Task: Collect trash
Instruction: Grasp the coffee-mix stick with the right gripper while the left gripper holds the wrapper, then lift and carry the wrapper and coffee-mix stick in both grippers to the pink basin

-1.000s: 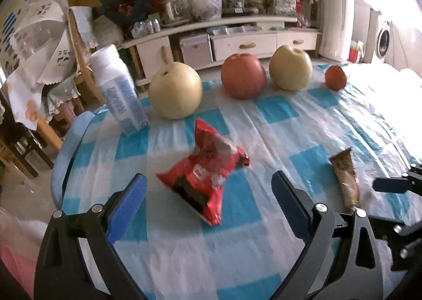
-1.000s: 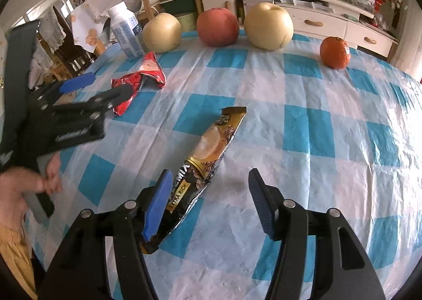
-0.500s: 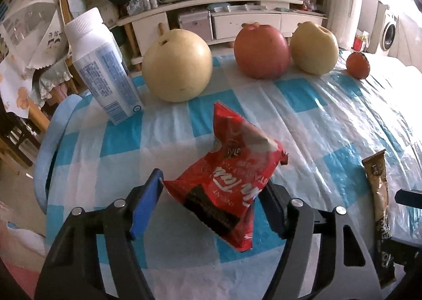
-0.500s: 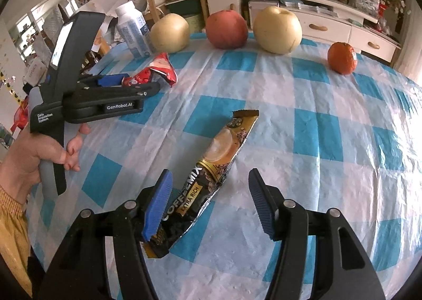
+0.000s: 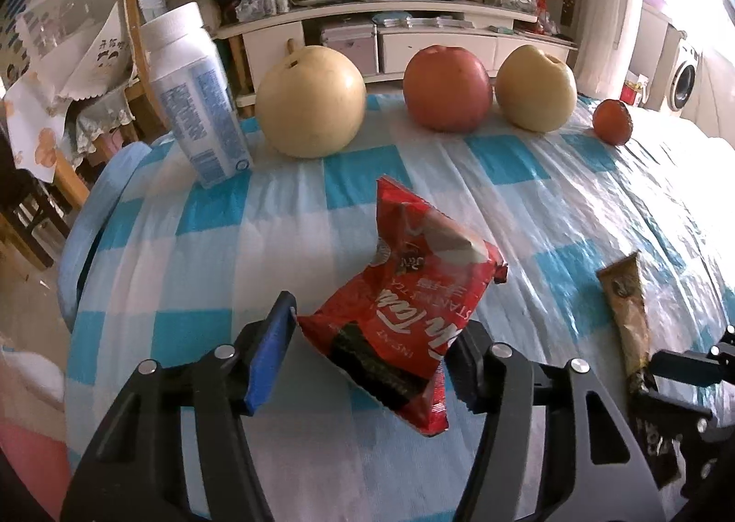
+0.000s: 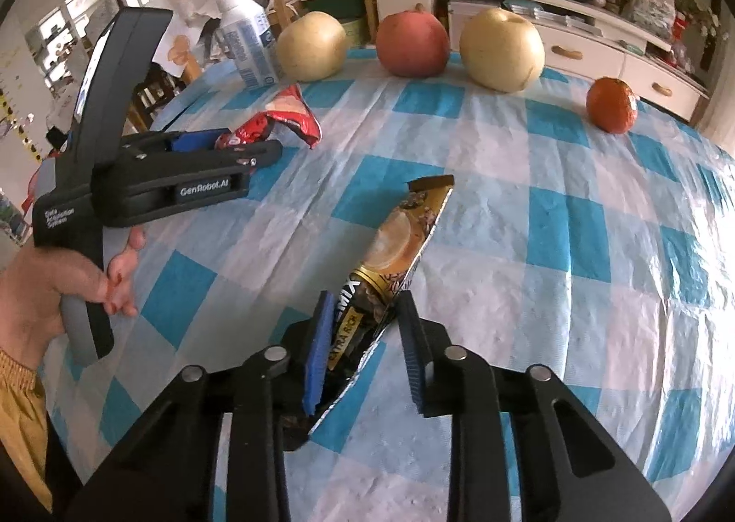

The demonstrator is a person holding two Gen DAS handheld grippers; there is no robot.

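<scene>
1. My left claw (image 5: 367, 356) is pinching the red wrapper (image 5: 409, 315) by its near end. One pad touches the left edge, the other is hidden behind the foil, so I can't say how solid that grip is. The rest of the bag sticks up and forward over the tablecloth (image 5: 574, 200).
2. My right claw (image 6: 363, 338) is nearly pressed together around the coffee sachet (image 6: 395, 265). The left pad is on it, but there's a sliver of gap at the right pad, so I'd call it closing, not clamped.
3. Risk one: the sachet is thin, slick and tilted between the pads, so it could slide out when I lift.
4. Risk two: the red bag is puffy and crinkly. Squeeze only the edge and it could pop free.
5. Risk three: the bottle (image 5: 193, 95) and fruit (image 5: 310, 102) sit just beyond the bag, so a clumsy swing with the left could knock them.
</scene>
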